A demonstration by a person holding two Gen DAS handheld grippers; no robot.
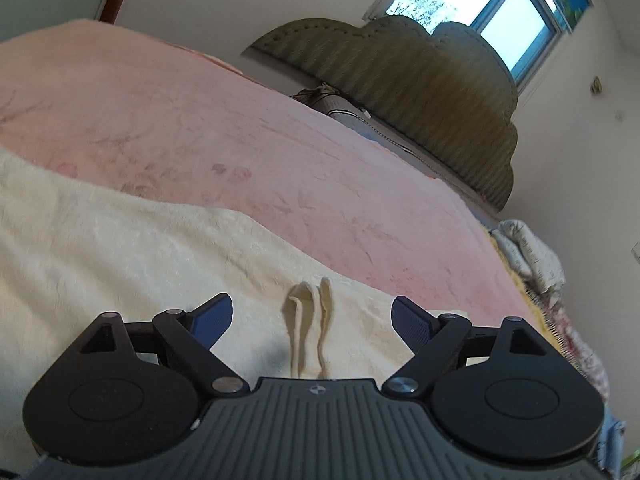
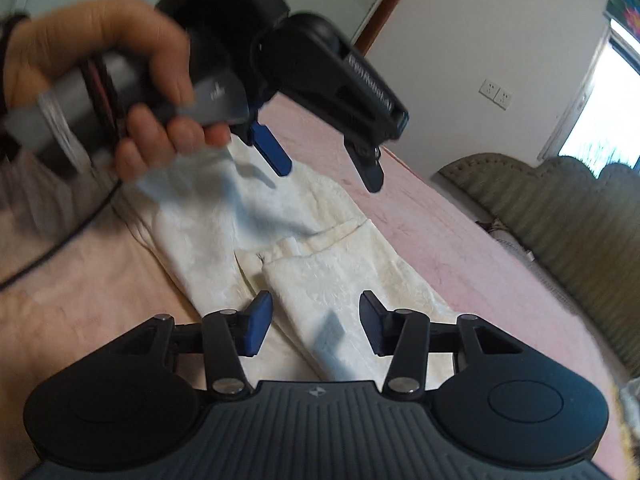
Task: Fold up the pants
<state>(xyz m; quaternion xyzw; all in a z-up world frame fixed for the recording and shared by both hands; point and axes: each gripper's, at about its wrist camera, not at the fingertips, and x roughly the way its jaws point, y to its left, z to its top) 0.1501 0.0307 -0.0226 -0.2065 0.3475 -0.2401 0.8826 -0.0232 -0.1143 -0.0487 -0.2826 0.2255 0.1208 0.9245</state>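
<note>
Pants [image 2: 304, 248], cream, lie flat on your pink bedspread [image 2: 440, 232], waistband toward you. Your left gripper [image 2: 328, 168] hangs spread above them, empty; your right gripper [image 2: 316, 324] is spread over one leg's edge. Bare bedspread stretches toward the headboard [image 1: 420, 92].

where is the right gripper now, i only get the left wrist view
observer: right gripper hangs open over one leg of the cream pants, gripping nothing
operator: can you see my left one from there
observer: yes, left gripper is open, above the pants and clear of the cloth
operator: anything on the pants i'm missing
observer: a pocket opening faces up, between the two grippers
</note>
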